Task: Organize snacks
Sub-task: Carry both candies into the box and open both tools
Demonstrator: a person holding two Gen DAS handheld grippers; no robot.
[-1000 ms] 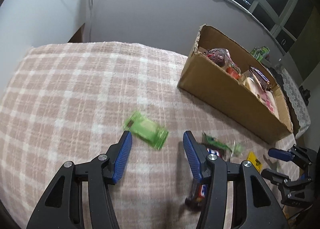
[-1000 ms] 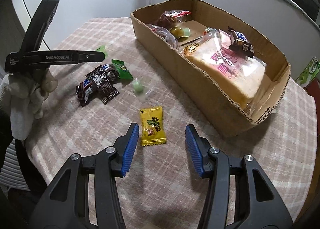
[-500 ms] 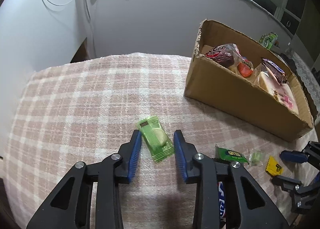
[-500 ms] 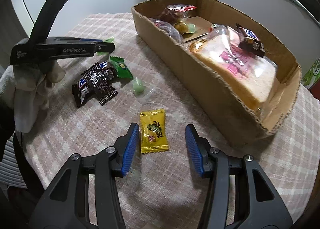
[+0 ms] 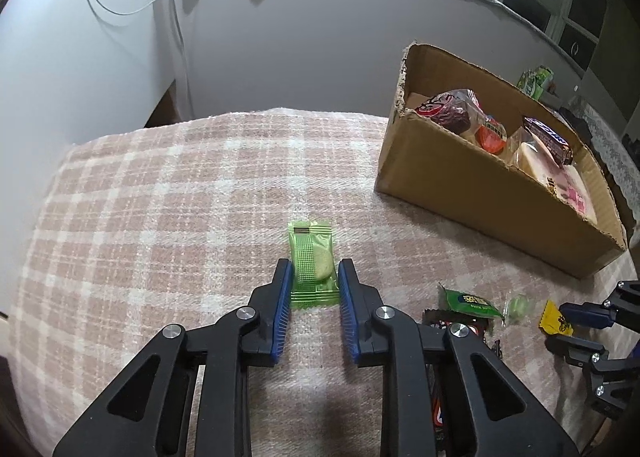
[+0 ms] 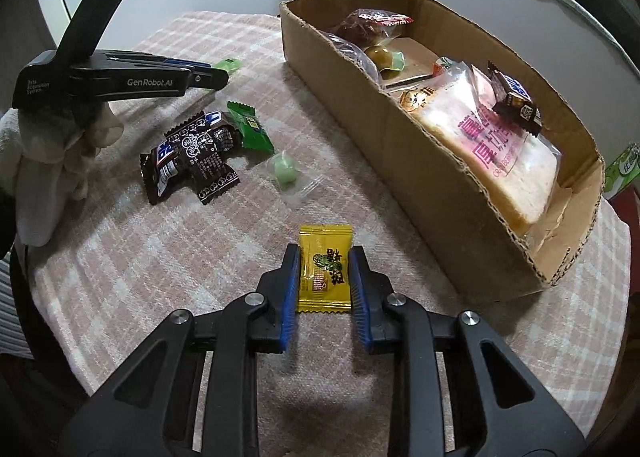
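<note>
Only the left wrist view shows the left gripper (image 5: 312, 277) pinching a light green packet (image 5: 311, 263), glossy, flat and crimped at both ends, lying on the counter (image 5: 160, 197) under its pink-and-white plaid woven cloth; from the right wrist view just a corner of that packet (image 6: 227, 64) peeks past the left gripper (image 6: 218, 78) seen side-on, held in a white-gloved hand (image 6: 52, 145). Conversely, the right wrist view shows the right gripper (image 6: 325, 277) pinching a shiny yellow packet (image 6: 325, 269) flat on the cloth, while the left view catches only its edge (image 5: 554, 317) beside the right gripper (image 5: 576, 327). Between the two lie dark crinkled bars (image 6: 192, 149), a dark green packet (image 6: 250, 127) and a clear-wrapped pale green sweet (image 6: 286, 173). The box (image 6: 420, 161), torn brown cardboard, stands to the right holding bagged bread (image 6: 492, 145), a dark bar (image 6: 514, 101) on top of it and other wrapped snacks. Half a second ago both grippers were spread wider around their packets; now the blue ribbed pads (image 5: 282, 305) touch the packet sides, and the green packet lies straighter between them.
</note>
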